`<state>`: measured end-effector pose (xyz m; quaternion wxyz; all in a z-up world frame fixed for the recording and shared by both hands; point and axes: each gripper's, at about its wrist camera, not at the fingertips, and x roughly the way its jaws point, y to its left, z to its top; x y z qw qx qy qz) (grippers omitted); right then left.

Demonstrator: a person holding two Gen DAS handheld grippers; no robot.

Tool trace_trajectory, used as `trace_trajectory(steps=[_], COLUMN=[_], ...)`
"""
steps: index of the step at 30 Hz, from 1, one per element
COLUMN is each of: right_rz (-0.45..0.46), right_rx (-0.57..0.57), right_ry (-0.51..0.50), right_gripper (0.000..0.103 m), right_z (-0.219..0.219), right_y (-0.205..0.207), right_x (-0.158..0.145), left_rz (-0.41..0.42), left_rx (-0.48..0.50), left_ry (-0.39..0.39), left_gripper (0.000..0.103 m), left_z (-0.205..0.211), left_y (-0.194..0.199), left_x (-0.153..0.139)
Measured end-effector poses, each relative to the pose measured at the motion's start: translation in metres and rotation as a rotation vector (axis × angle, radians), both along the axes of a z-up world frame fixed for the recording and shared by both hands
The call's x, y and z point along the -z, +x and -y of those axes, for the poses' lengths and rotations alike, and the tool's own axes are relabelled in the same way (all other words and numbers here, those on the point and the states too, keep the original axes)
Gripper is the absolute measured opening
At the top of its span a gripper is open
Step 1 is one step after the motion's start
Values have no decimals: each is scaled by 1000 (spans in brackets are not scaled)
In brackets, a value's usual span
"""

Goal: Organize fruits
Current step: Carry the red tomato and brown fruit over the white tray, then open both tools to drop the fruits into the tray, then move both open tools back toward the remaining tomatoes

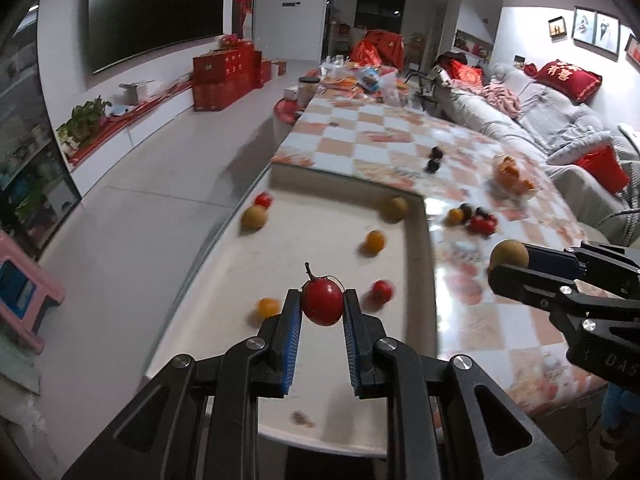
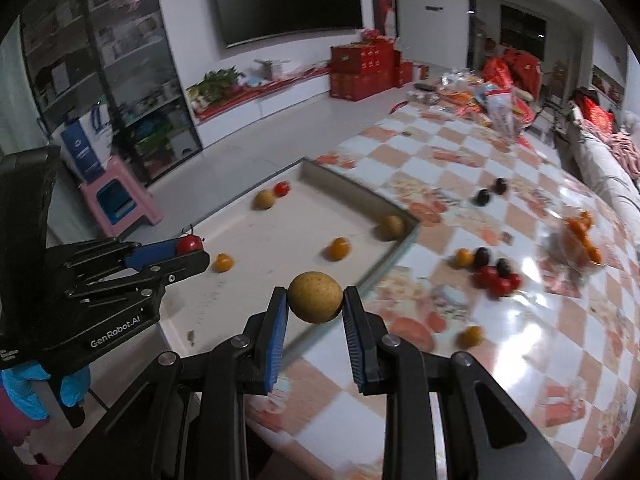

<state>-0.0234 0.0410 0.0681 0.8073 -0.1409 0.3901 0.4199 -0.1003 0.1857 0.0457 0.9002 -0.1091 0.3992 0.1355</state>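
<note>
My left gripper [image 1: 322, 306] is shut on a red cherry tomato [image 1: 322, 303] with a stem, held above the white tray [image 1: 304, 384]. My right gripper [image 2: 315, 300] is shut on a round tan fruit [image 2: 315, 297], over the tray's right rim. Each gripper shows in the other's view: the right gripper [image 1: 505, 258] with the tan fruit [image 1: 509, 254], the left gripper [image 2: 191, 249] with the tomato [image 2: 189, 244]. Several fruits lie in the tray: tan ones [image 1: 254, 216] [image 1: 394, 209], orange ones [image 1: 375, 241] [image 1: 268, 307], red ones [image 1: 382, 290] [image 1: 263, 199].
On the checked tablecloth [image 2: 520, 360] lie a cluster of red and dark fruits [image 2: 496, 276], two dark ones [image 2: 490, 192], a lone orange one [image 2: 470, 336] and a clear bag with orange pieces [image 2: 576, 240]. Clutter fills the table's far end. A pink stool [image 2: 120, 200] stands on the floor. A sofa [image 1: 540, 120] runs along the right.
</note>
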Motion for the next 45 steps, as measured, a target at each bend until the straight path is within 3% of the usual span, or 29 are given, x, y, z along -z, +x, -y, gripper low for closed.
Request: trace_trajectory(steps=[4,10,20,21,22,24,30,31,34,39,45], right_rz=[-35,-90,-117,-115,-113,-100,-88,-86,-70,-84,-55], right_rx=[-42,-84,-133,-132,-131,-131,-120,-118,-97,-47,25], right_ry=[-40,-103,-183,-183,-182,-179,-148,-141,-125,-75,-61], right_gripper=[30,30,31,39,54,67,71,73,78,81,81], right_z=[-29,-59,-79,-79,-78,-78,-71,-70,-64,-43,-1], right_y=[-5,-5,-5,-5,-5,-4,0,0,4,17,30], right_x=[23,55,81,81,81,80,72,70,63,50,38], left_rz=[-39,-160,-212,-211,-209,-206,-206,-206,-191,-171,-144], left_rx=[-13,11,9,10,11,8,9,10,-37,-27,31], left_ry=[7,21,4,1,-1,-6,-18,-20,-6,-36,-28], left_gripper=[22,22,22,22,22,22,23,25,83,84,84], left_z=[-15,-25,-32,-33,-33,-34,-35,-35,-39,-37,-4], left_y=[-2,10,14,14,14,15,16,16,14,13,21], left_x=[15,50,66,66,66,66,65,64,62,56,41])
